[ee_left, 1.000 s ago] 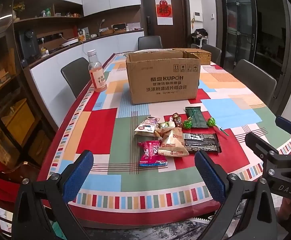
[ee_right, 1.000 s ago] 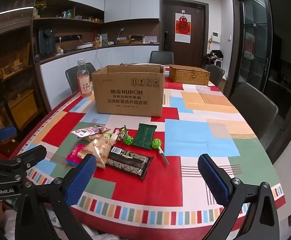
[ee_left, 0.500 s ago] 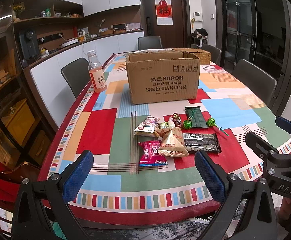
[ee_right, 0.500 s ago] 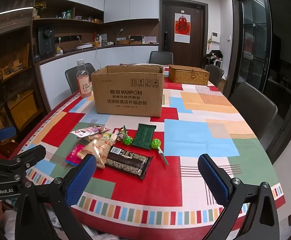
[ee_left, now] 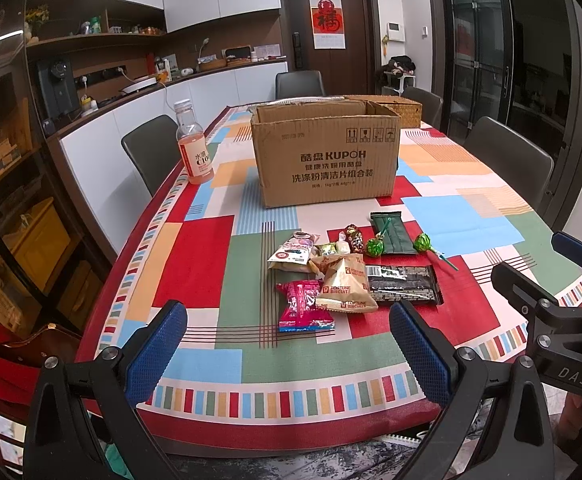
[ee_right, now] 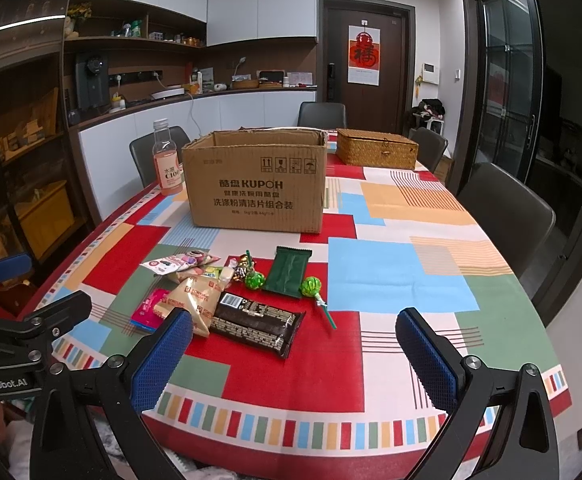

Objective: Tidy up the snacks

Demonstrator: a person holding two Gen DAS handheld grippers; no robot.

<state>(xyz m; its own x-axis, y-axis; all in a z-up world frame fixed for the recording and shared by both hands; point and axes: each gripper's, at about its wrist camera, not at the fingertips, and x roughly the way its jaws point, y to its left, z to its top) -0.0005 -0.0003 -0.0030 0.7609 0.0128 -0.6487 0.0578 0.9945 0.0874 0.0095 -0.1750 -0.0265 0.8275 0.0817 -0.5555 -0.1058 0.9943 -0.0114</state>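
Note:
Several snacks lie in a cluster on the table: a pink packet (ee_left: 305, 306), a tan biscuit bag (ee_left: 345, 289), a long black bar (ee_left: 401, 284), a dark green packet (ee_left: 391, 230), two green lollipops (ee_left: 425, 243) and small candies. Behind them stands an open cardboard box (ee_left: 325, 158). My left gripper (ee_left: 287, 354) is open and empty, above the table's near edge, short of the snacks. My right gripper (ee_right: 295, 354) is open and empty, also at the near edge; the black bar (ee_right: 257, 326) and biscuit bag (ee_right: 193, 304) lie just ahead of its left finger.
A pink drink bottle (ee_left: 194, 150) stands at the table's left edge. A wicker basket (ee_right: 377, 154) sits behind the box on the right. Grey chairs (ee_right: 505, 216) surround the table with its patterned cloth (ee_right: 391, 272).
Both grippers have edged slightly toward the table; the snacks and box have not moved.

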